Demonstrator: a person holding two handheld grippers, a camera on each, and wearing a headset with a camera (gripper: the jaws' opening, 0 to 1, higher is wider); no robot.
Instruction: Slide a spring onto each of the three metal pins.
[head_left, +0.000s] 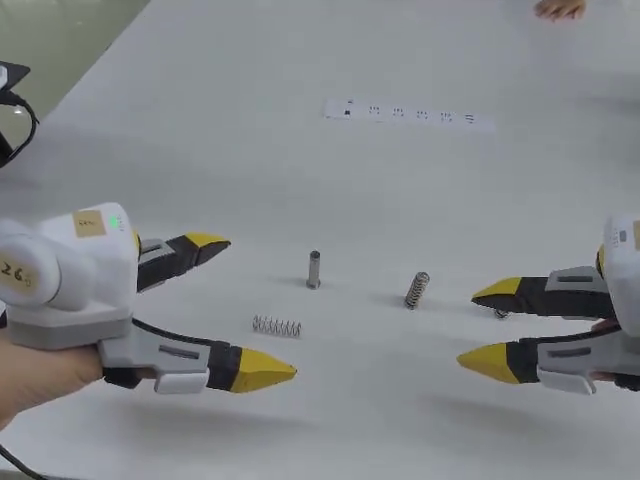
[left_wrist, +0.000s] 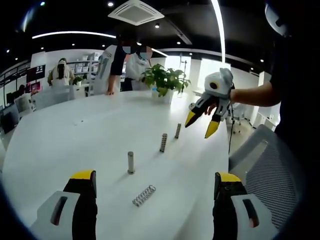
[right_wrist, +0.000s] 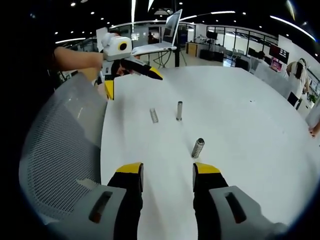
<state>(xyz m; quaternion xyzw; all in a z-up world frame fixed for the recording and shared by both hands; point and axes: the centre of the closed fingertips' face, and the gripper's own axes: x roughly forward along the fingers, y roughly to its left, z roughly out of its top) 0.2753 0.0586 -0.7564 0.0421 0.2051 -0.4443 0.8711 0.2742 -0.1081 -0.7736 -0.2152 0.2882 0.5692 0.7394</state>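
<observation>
A bare metal pin (head_left: 314, 270) (left_wrist: 131, 162) (right_wrist: 179, 111) stands upright on the white table (head_left: 250, 170). A loose spring (head_left: 277, 326) (left_wrist: 144, 195) (right_wrist: 154, 115) lies flat in front of it. Right of them a second pin wearing a spring (head_left: 417, 290) (left_wrist: 163, 142) (right_wrist: 198, 148) stands upright. A third sprung pin (left_wrist: 177, 131) stands farther on, mostly hidden behind the right gripper's upper jaw in the head view. My left gripper (head_left: 240, 305) (left_wrist: 155, 176) (right_wrist: 130, 70) is wide open beside the loose spring. My right gripper (head_left: 472, 327) (right_wrist: 168, 172) (left_wrist: 202, 120) is open and holds nothing, right of the sprung pins.
A white power strip (head_left: 410, 114) lies at the far side of the table. A potted plant (left_wrist: 165, 80) stands on the table's far end, with people behind it. A mesh chair (right_wrist: 65, 140) (left_wrist: 270, 155) is at the table's edge. A laptop (right_wrist: 170, 30) sits far off.
</observation>
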